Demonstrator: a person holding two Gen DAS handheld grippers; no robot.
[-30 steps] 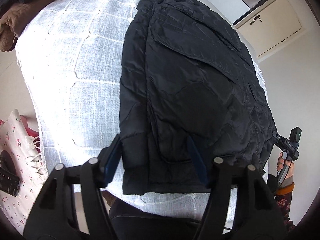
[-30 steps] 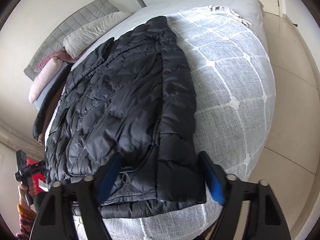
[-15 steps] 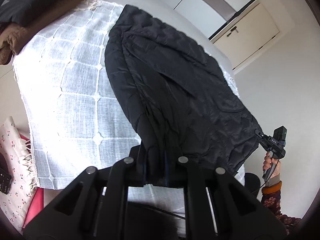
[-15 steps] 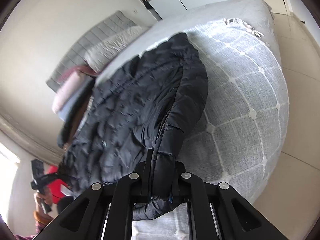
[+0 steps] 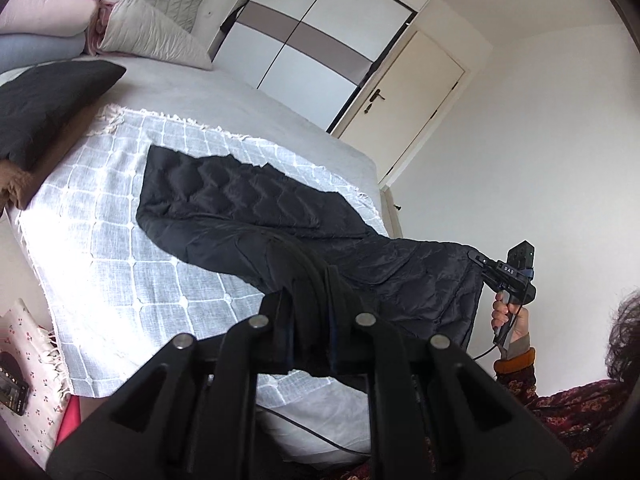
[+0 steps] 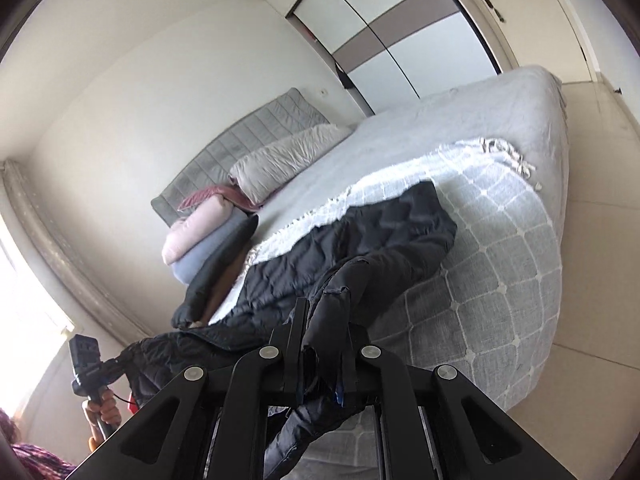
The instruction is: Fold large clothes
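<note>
Whereas a second ago the left gripper (image 5: 310, 322) had its jaws spread wide over the hem of the black quilted jacket (image 5: 256, 204) lying flat, in the left wrist view they are now clamped on a bunched fold of that hem, and the near end of the jacket is lifted off the checked blanket (image 5: 116, 240) while the far end lies on the bed (image 5: 248, 104). Off to the right, the right gripper (image 5: 478, 258) pinches the other hem corner in the air, so the cloth stretches taut between the two; half a second ago that corner hung lower. Pillows (image 5: 148, 32) and a wardrobe (image 5: 304, 36) have come into sight beyond the bed. In the right wrist view, the right gripper (image 6: 324, 344) has its jaws closed on a twisted wad of the jacket (image 6: 360, 236), where a second ago they stood open above it. From there the jacket rises off the blanket (image 6: 500, 264), with only its upper part resting near the middle of the bed (image 6: 460, 120). At the lower left the left gripper (image 6: 124, 356) holds the opposite corner up, higher than before.
</note>
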